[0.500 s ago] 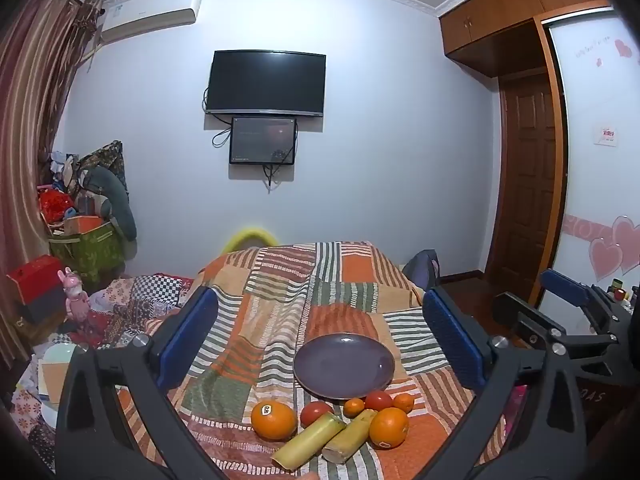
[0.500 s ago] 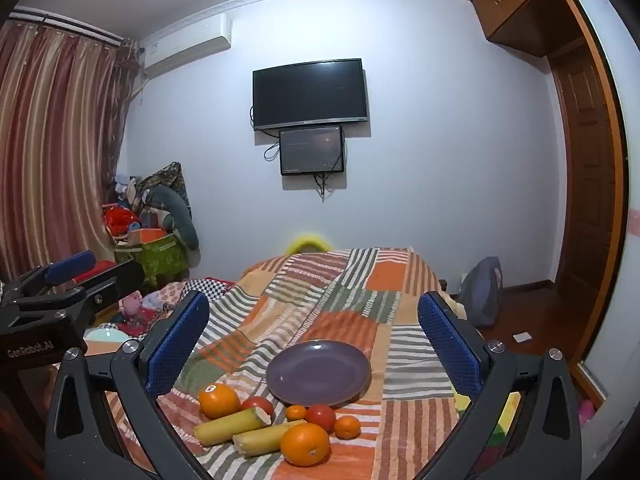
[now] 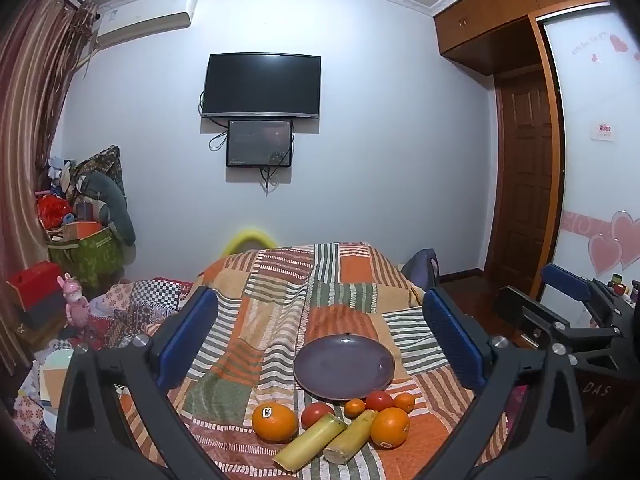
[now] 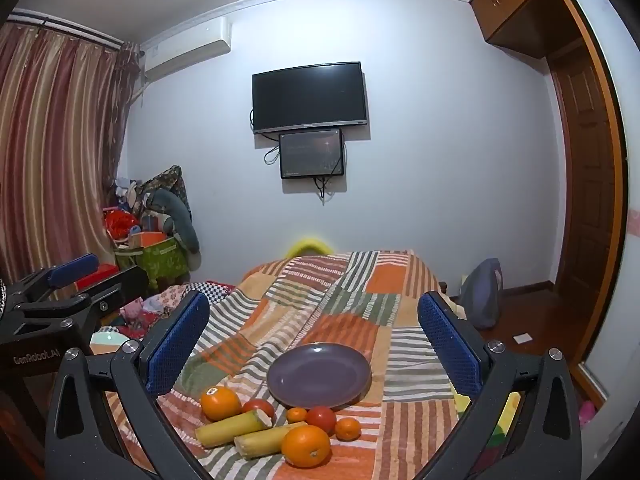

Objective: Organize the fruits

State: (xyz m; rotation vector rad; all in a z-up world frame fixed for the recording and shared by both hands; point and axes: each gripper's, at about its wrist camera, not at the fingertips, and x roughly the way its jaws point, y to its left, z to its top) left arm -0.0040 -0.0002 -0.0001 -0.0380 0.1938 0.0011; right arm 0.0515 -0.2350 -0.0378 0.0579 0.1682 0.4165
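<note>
Two blue-padded fingers of the left tool [image 3: 320,336] stand wide apart with nothing between them, above a striped patchwork blanket [image 3: 280,312]. A round purple plate [image 3: 344,366] lies bare on the blanket. Just in front of the plate sit two small tangerines [image 3: 355,407], two red tomatoes [image 3: 379,400], two large oranges [image 3: 274,422] and two yellow-green cane sticks [image 3: 310,442].

In the right wrist view the right tool [image 4: 316,344] is likewise spread wide and holds nothing. The plate [image 4: 319,374] is bare, and the fruit lies clustered against its near rim, one orange [image 4: 306,446] nearest the camera.
</note>
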